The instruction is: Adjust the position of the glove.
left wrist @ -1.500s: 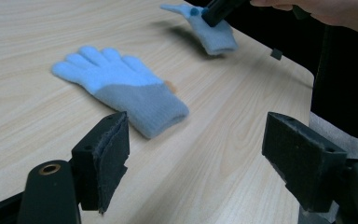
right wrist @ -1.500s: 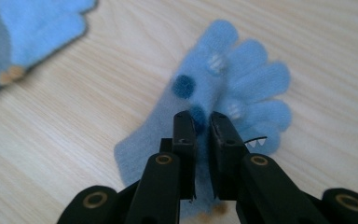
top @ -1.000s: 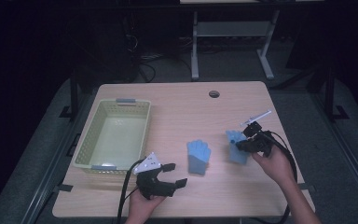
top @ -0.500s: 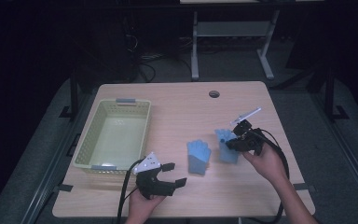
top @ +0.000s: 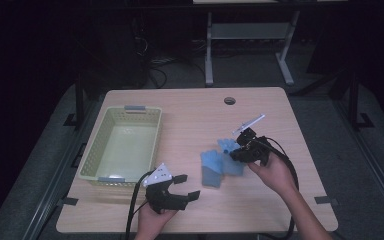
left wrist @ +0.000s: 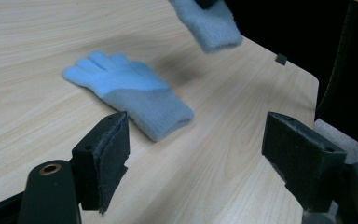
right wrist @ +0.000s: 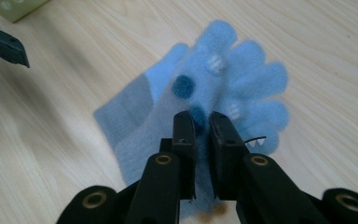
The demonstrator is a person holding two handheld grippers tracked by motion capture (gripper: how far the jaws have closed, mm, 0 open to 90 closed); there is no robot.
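A light blue glove point(top: 210, 170) point(left wrist: 130, 91) lies flat on the wooden table point(top: 190, 125), fingers pointing away from the left gripper. My right gripper point(top: 237, 154) point(right wrist: 203, 119) is shut on a second light blue glove point(top: 227, 149) point(right wrist: 235, 70) with dark dots. It holds this glove just above the table, over the right edge of the flat glove point(right wrist: 121, 109). The held glove point(left wrist: 209, 23) hangs at the top of the left gripper view. My left gripper point(top: 187, 186) point(left wrist: 196, 135) rests near the table's front edge, open and empty, aimed at the flat glove.
A pale green basket point(top: 136, 108) stands empty on the left half of the table. A round cable hole point(top: 229, 100) sits near the far edge. Cables trail from both grippers off the table's front edge. Dark floor and a metal stand lie beyond.
My right gripper has carried the dotted glove to the left and slightly up, from beside the flat glove to over its right edge. The left gripper has stayed put.
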